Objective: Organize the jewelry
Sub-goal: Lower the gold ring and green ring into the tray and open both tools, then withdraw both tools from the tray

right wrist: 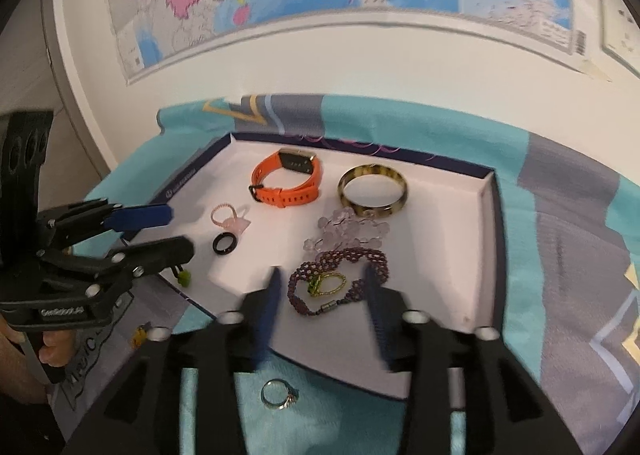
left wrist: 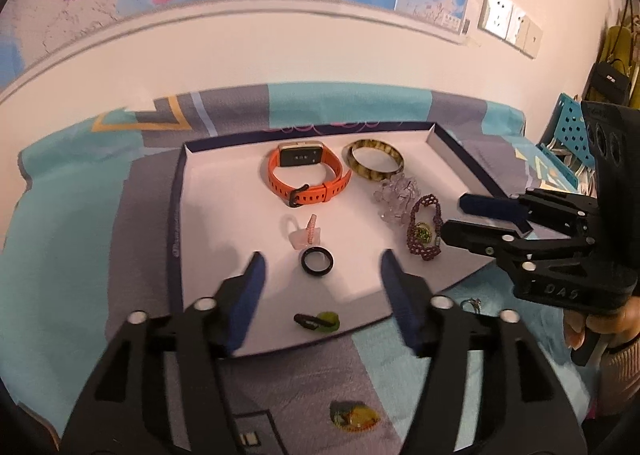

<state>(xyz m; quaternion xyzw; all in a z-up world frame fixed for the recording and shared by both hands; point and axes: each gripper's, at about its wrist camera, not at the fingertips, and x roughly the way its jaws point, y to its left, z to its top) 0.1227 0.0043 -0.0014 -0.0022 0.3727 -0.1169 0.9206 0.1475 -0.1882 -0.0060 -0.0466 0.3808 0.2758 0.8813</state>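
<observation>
**Both claws spread wide over the jewelry tray**

The left gripper (left wrist: 322,275) stands wide, holding nothing, its blue pads either side of a black ring (left wrist: 316,261) on the white floor of the tray (left wrist: 224,191). At 12 o'clock from that ring lies a pink spiral hair tie (left wrist: 304,235), and farther toward 12 an orange-strapped watch (left wrist: 306,175). At 1 o'clock from the ring sit a tortoiseshell bangle (left wrist: 374,163) and, nearer, a clear crystal bracelet (left wrist: 394,197) — just beside it at 5 o'clock, a purple beaded bracelet (left wrist: 424,231) with a green charm inside its loop. A green pendant on a dark cord (left wrist: 320,321) rests near the tray's front edge, at 6 o'clock from the ring.

The right gripper (right wrist: 320,297) is also spread and empty, poised above the purple beaded bracelet. Outside the tray, on the teal-and-grey cloth (right wrist: 560,215), a silver ring (right wrist: 278,395) lies at 6 o'clock beneath it. A yellow-green trinket (left wrist: 354,415) sits on the cloth before the left gripper.
</observation>
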